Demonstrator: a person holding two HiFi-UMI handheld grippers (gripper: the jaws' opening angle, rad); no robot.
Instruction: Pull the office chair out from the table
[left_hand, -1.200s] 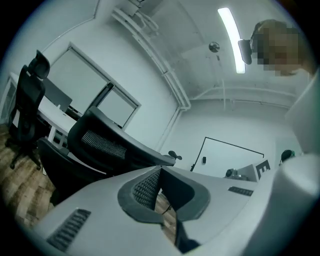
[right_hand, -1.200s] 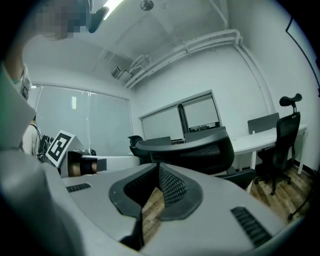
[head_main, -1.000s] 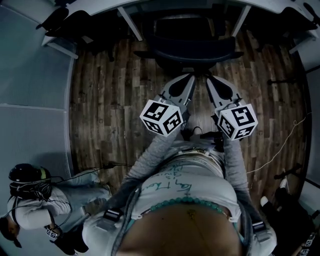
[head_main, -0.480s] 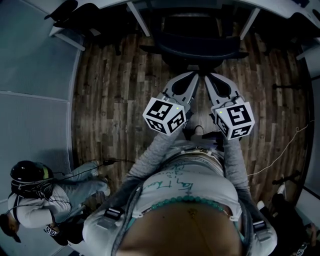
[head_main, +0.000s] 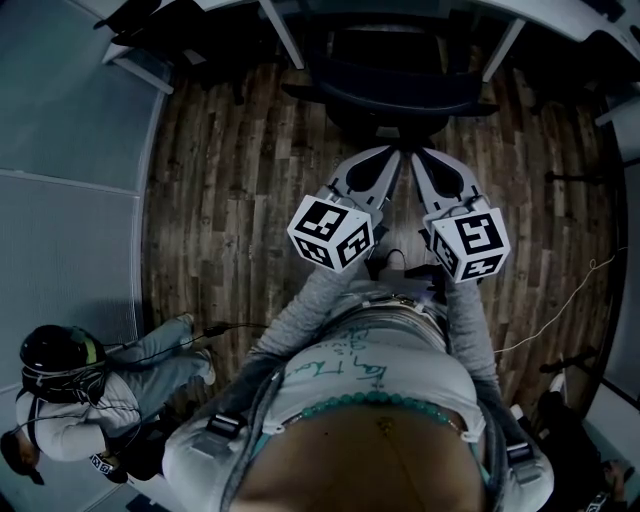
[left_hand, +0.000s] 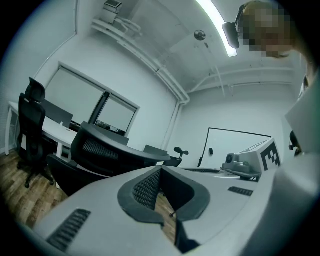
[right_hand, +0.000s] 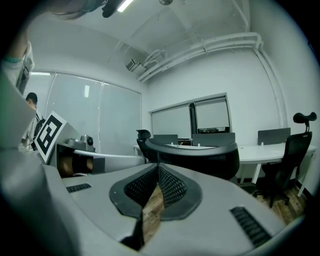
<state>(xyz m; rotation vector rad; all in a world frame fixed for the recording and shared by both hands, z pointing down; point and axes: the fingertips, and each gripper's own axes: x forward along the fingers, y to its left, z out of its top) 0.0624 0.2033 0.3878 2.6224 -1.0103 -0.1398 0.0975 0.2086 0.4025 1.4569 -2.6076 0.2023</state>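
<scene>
The black office chair stands tucked under the white table at the top of the head view, its backrest facing me. My left gripper and right gripper point at it side by side, tips just short of the backrest. Both are shut with nothing between the jaws. In the left gripper view the chair's backrest lies ahead and left of the closed left gripper. In the right gripper view the curved backrest sits right behind the closed right gripper.
A person with a dark cap crouches on the floor at lower left. More black chairs stand at the upper left and one by the table to the right. A thin cable runs over the wooden floor.
Both grippers stay side by side behind the chair. The view has drifted slightly, and the crouching person at lower left has shifted a little.
</scene>
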